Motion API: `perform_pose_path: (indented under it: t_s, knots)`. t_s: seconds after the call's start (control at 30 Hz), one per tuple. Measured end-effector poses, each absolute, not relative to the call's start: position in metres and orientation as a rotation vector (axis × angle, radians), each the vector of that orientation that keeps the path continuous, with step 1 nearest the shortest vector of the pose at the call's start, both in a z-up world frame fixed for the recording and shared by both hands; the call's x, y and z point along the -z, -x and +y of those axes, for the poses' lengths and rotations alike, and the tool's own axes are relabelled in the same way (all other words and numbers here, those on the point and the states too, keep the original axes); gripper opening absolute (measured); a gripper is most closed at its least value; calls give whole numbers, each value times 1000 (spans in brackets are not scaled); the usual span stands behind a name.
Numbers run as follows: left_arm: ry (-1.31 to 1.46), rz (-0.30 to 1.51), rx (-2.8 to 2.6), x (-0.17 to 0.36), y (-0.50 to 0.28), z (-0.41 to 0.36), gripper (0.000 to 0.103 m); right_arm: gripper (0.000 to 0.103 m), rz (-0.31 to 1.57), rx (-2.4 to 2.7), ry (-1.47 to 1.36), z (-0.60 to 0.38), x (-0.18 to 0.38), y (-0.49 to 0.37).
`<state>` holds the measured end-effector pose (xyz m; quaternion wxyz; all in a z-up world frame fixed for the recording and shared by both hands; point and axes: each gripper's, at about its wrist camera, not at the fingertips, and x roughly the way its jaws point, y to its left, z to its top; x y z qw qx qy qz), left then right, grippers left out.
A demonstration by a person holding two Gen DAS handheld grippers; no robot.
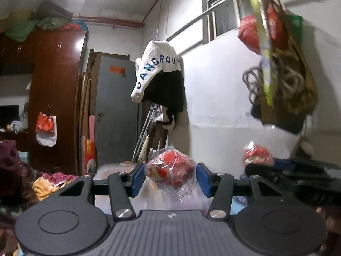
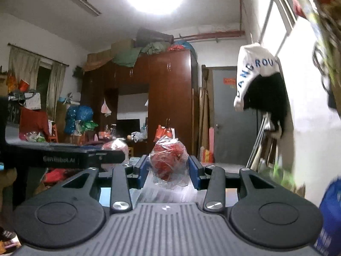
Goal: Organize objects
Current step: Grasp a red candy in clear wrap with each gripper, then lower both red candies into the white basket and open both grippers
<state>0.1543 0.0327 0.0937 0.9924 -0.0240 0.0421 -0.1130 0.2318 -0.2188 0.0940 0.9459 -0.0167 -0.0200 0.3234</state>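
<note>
In my left gripper (image 1: 170,178) sits a red ball-like object wrapped in crinkled clear plastic (image 1: 170,170), right between my two blue pads (image 1: 137,179). It fills almost the whole gap. The left pad looks to be touching the wrapper and the right pad is just beside it, so I judge this gripper closed on the bundle and carrying it. Loose wrapper hangs below the pads, toward the gripper body.

My right gripper (image 2: 168,168) has its own red object in a clear plastic bag (image 2: 169,160) between the blue pads (image 2: 194,170). The knotted top of the bag rises above the pads and the bulk sits level with them. The film reaches both pads, so I take this one as gripped too.

The relation that matters next is how the two grippers lie to each other. From my left gripper, the right one is close by on the right at about the same height, with its red bundle showing above its dark body. From my right gripper, the left one's black body (image 2: 64,157) runs along the left side, near. Both point forward into the room, roughly parallel.

Neither bundle has a clear long axis; both are roundish, so approach angle matters little. No set-down spot shows directly ahead of either gripper, so I cannot say which hand is nearer to one.
</note>
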Motion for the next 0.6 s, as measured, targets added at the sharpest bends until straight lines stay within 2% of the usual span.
perform_pose_path:
  t_s: [0.1, 0.2, 0.23, 0.27, 0.33, 0.4, 0.43, 0.5, 0.53, 0.6]
  knots:
    - [59, 147, 218, -118, -205, 28, 56, 44, 1, -612, 63, -204, -124, -279]
    - [46, 215, 200, -116, -247, 20, 58, 44, 63, -552, 114, -188, -130, -317]
    - [49, 229, 214, -112, -255, 20, 67, 46, 77, -541, 119, -186, -129, -326]
    - [58, 246, 230, -107, -263, 21, 83, 50, 103, -527, 134, -182, -126, -336]
    - [74, 274, 220, -99, -272, 22, 87, 87, 151, -500, 149, -180, -118, -346]
    - [73, 265, 200, -96, -268, 24, 87, 91, 150, -494, 154, -182, -112, -342]
    - [71, 255, 206, -96, -263, 26, 87, 101, 136, -494, 155, -185, -111, -334]
    - [74, 226, 210, -97, -253, 29, 93, 103, 97, -503, 156, -188, -110, -318]
    - [67, 207, 206, -97, -246, 30, 102, 103, 97, -508, 165, -188, -111, -312]
    - [41, 168, 179, -98, -236, 27, 103, 103, 106, -511, 178, -185, -112, -306]
